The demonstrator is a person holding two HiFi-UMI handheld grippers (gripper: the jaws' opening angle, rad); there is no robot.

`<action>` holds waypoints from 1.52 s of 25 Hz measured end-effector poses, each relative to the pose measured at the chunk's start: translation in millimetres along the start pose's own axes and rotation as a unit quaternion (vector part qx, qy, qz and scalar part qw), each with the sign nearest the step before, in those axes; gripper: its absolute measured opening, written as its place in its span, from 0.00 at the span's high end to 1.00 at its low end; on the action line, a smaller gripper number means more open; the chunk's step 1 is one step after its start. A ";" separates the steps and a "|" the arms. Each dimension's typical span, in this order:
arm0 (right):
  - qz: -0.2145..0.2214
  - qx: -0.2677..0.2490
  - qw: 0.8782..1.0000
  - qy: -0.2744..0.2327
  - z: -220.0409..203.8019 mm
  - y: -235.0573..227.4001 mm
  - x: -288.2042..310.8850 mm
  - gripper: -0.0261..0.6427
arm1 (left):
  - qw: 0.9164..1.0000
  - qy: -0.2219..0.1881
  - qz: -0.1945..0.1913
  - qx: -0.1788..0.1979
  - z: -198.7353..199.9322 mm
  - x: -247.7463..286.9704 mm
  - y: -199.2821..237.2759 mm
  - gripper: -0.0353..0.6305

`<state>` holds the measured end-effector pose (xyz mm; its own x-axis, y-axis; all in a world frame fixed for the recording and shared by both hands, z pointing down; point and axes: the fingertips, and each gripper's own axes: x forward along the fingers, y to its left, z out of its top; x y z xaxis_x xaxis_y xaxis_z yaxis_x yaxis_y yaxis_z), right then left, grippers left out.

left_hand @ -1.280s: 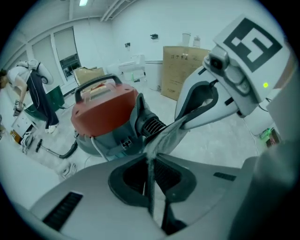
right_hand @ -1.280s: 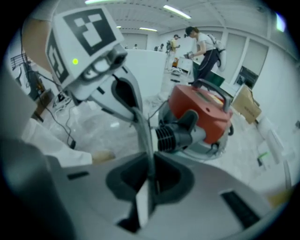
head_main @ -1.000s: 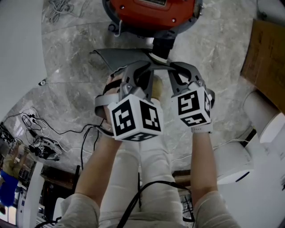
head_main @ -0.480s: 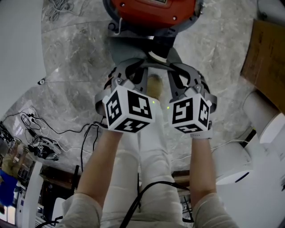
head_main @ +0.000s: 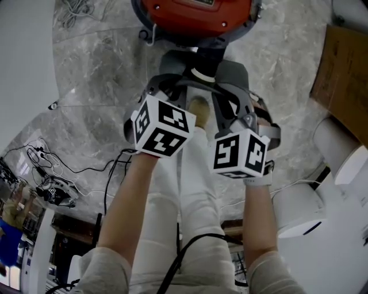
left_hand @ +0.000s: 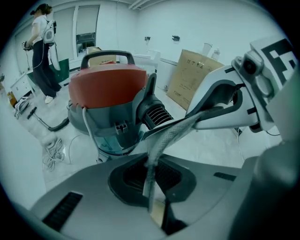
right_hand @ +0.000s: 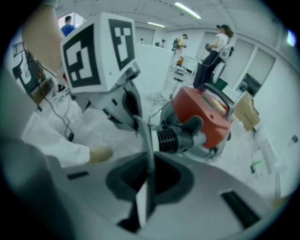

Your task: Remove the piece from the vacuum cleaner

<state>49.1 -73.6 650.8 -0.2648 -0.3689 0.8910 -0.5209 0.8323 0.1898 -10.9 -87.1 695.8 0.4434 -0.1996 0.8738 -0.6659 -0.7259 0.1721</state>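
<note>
The red vacuum cleaner [head_main: 195, 14] stands on the marble floor at the top of the head view. A thin grey piece [head_main: 230, 72] hangs at its ribbed black inlet [right_hand: 173, 138]. My left gripper [head_main: 167, 86] and right gripper [head_main: 227, 95] are both shut on this piece, side by side just below the inlet. In the left gripper view the grey piece [left_hand: 164, 140] runs edge-on from my own jaws [left_hand: 152, 187] up to the right gripper [left_hand: 225, 103]. The right gripper view shows the piece [right_hand: 147, 150] pinched in its jaws [right_hand: 145, 192], with the left gripper [right_hand: 108, 70] beyond.
The person's white-clad legs and a shoe [head_main: 198, 109] are right under the grippers. A cardboard box [head_main: 345, 74] and white cylinders [head_main: 333, 143] stand at the right. Black cables [head_main: 57, 166] lie on the floor at the left. People stand far off [left_hand: 42, 51].
Both grippers have rolled: the left one sank away from the head camera, the right one rose toward it. The grey piece, spread flat to the left before, now sits bunched by the inlet.
</note>
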 end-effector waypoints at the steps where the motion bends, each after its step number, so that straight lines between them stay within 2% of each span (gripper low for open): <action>1: 0.002 0.012 1.000 -0.002 -2.2 -0.2 1.6 0.91 | 1.000 0.003 0.003 0.008 0.8 -3.7 -0.2 0.90; 7: 0.023 0.071 0.997 -0.001 -17.4 -1.0 16.0 0.91 | 0.999 -0.021 0.017 0.037 17.6 -35.5 -10.3 0.90; 10: 0.033 0.096 0.995 -0.004 -24.7 0.5 24.7 0.91 | 0.998 -0.016 0.021 0.061 25.5 -40.6 -20.5 0.90; 14: 0.044 0.112 0.993 -0.008 -29.2 1.3 33.3 0.91 | 0.998 -0.021 0.011 0.057 30.1 -39.5 -26.5 0.89; 17: 0.050 0.121 0.991 -0.014 -27.3 1.7 31.2 0.91 | 0.999 -0.028 0.000 0.026 24.2 -36.7 -24.5 0.89; 20: 0.031 0.066 0.997 0.002 -22.2 1.9 21.5 0.91 | 0.999 -0.039 -0.008 -0.029 18.6 -36.4 -15.0 0.89; 22: 0.021 0.031 0.999 0.011 -16.2 1.8 16.3 0.91 | 0.998 -0.042 -0.010 -0.048 17.2 -35.3 -6.0 0.89; 26: 0.016 0.009 1.000 0.023 -11.8 4.4 8.4 0.91 | 0.995 -0.042 -0.026 -0.085 9.6 -24.7 -2.0 0.89; 33: 0.007 -0.015 0.999 0.030 -6.0 4.8 1.4 0.91 | 0.996 -0.040 -0.019 -0.077 4.8 -9.4 -1.1 0.89; 35: 0.011 0.000 1.000 0.025 -6.8 5.3 1.7 0.91 | 0.997 -0.033 -0.018 -0.069 3.7 -11.2 -1.9 0.89; 38: 0.032 0.060 0.998 0.008 -12.1 4.9 7.4 0.91 | 0.998 -0.009 -0.022 -0.061 -0.6 -18.9 -6.2 0.89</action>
<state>54.4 -67.2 663.3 -0.2883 -0.3089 0.9064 -0.5972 0.7979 0.0820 -15.5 -78.4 678.5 0.4837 -0.1820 0.8561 -0.7128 -0.6496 0.2646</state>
